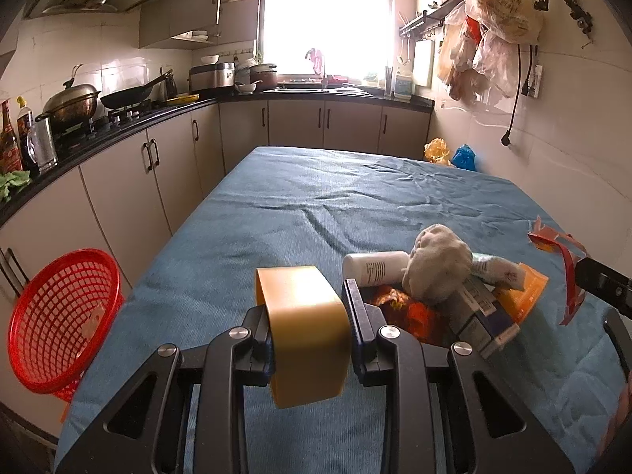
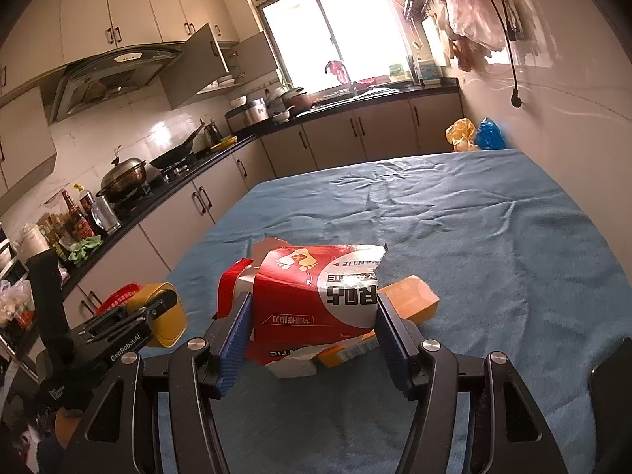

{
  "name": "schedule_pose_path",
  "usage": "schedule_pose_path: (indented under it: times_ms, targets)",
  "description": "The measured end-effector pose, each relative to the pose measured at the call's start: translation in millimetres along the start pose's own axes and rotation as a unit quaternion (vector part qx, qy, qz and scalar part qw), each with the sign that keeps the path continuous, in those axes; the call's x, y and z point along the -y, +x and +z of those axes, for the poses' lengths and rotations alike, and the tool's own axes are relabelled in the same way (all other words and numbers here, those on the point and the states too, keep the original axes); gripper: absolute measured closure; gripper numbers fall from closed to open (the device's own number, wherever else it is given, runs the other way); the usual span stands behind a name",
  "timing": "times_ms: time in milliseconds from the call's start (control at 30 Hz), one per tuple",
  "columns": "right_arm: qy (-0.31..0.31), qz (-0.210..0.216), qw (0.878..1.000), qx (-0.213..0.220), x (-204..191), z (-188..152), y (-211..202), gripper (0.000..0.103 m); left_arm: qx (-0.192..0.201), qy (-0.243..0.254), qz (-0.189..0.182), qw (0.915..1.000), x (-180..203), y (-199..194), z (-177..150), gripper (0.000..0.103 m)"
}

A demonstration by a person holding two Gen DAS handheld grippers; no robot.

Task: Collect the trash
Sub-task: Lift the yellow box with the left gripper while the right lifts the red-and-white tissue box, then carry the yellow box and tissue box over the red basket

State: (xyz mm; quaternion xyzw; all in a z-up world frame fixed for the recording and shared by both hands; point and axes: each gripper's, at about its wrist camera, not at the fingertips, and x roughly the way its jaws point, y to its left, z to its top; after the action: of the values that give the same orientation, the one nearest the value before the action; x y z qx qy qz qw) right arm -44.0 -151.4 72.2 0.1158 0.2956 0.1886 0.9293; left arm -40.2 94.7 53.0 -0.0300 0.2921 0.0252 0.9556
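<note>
My left gripper (image 1: 306,316) is shut on a yellow tape roll (image 1: 304,328), held above the blue-clothed table (image 1: 296,205); the roll also shows in the right wrist view (image 2: 168,314). My right gripper (image 2: 312,331) is shut on a torn red and white carton (image 2: 316,300), which shows at the right edge of the left wrist view (image 1: 561,260). A trash pile lies on the table to the right of the left gripper: a crumpled grey cloth (image 1: 438,264), a white bottle (image 1: 375,266), an orange packet (image 1: 525,292) and a blue box (image 1: 486,316).
A red mesh basket (image 1: 59,316) hangs off the table's left edge, also seen in the right wrist view (image 2: 118,296). An orange box (image 2: 414,300) lies behind the carton. Kitchen counters with pots run along the left and back. Yellow and blue bags (image 1: 450,154) lie past the far corner.
</note>
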Motion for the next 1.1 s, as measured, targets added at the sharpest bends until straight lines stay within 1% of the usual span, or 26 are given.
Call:
schedule_pose_path:
  times_ms: [100, 333, 500, 700, 867, 1033, 1100]
  targets:
    - [-0.001, 0.007, 1.000, -0.004, -7, -2, -2, 0.038, 0.005, -0.004, 0.000, 1.0000, -4, -9, 0, 0.075]
    - [-0.025, 0.020, 0.999, -0.013, -35, -4, -3, 0.038, 0.020, -0.023, 0.004, 0.9995, -23, -28, 3, 0.075]
    - [-0.039, 0.040, 0.998, -0.039, -62, -2, 8, 0.038, 0.027, -0.048, 0.011, 0.9984, -45, -41, 3, 0.075]
    - [-0.059, 0.073, 0.993, -0.072, -104, 6, 27, 0.038, 0.037, -0.089, 0.033, 0.9948, -89, -60, 5, 0.075]
    - [-0.084, 0.092, 0.989, -0.085, -140, 11, 43, 0.038, 0.043, -0.123, 0.057, 0.9899, -132, -72, 4, 0.075]
    - [-0.117, 0.114, 0.982, -0.099, -188, 15, 64, 0.038, 0.048, -0.162, 0.093, 0.9813, -182, -83, -2, 0.075]
    - [-0.132, 0.117, 0.979, -0.103, -207, 14, 72, 0.038, 0.043, -0.177, 0.103, 0.9780, -202, -85, -6, 0.075]
